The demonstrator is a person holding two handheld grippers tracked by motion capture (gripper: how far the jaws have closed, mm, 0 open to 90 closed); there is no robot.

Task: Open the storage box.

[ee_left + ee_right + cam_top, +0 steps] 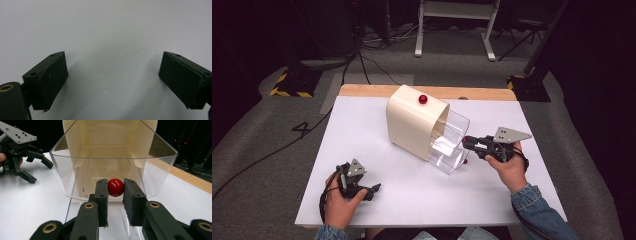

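A cream box (409,122) stands on the white table (362,125), with a clear plastic drawer (451,145) pulled out of its right side. One red ball knob (423,99) sits on top of the box. Another red knob (115,187) is on the drawer's front wall, and my right gripper (115,187) is shut on it, pads (102,192) pressing both sides. The high view has this right gripper (467,142) level at the drawer's front. Near the table's front left, my left gripper (374,191) rests open in the hand, with bare table between its fingers (50,75).
The drawer (75,157) looks hollow inside, its back opening into the cream box (110,130). The left gripper (41,172) lies off to one side of the drawer on the table. A wooden strip (437,91) runs along the table's far edge. Dark stands and cables lie on the floor beyond.
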